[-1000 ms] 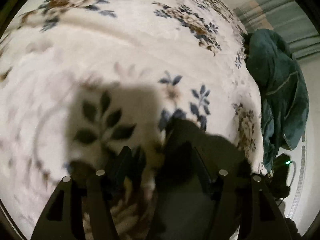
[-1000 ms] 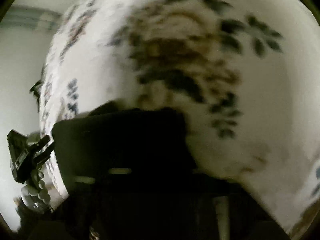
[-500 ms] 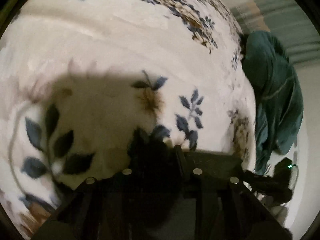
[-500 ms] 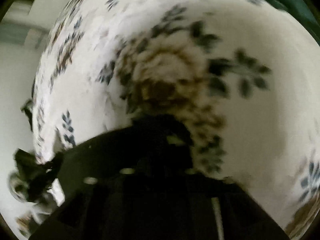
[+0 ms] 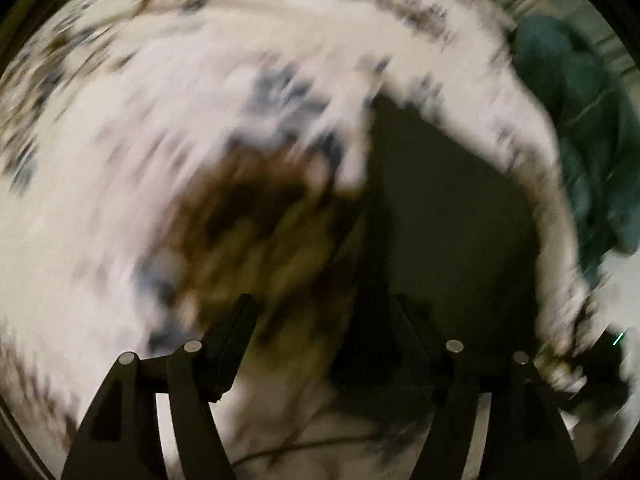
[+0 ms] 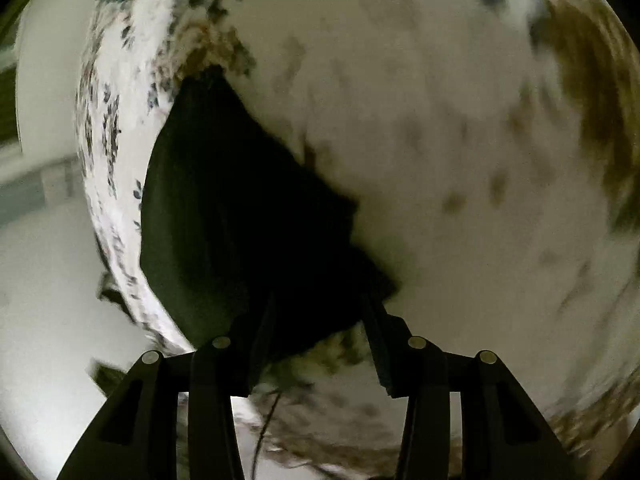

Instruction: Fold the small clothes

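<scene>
- The left gripper (image 5: 324, 320) has its jaws spread and opening wider; only a dark edge of the black garment (image 5: 448, 216) shows by the right-hand finger, and the pads press on nothing.
- The right gripper (image 6: 316, 320) has its jaws parted; the near corner of the garment (image 6: 240, 208) lies between the fingers, but neither pad seems to press on it.
- The garment lies flat on the floral bedspread (image 6: 460, 140), close to the bedspread's edge, in a roughly square shape.
- A green garment (image 5: 592, 128) sits heaped at the bedspread's far corner, well apart from the black one.
- Judged step: a fold has just been let go.
- Next move probably calls for a fresh grip on an edge of the black garment, or smoothing it; blur hides its creases.
</scene>
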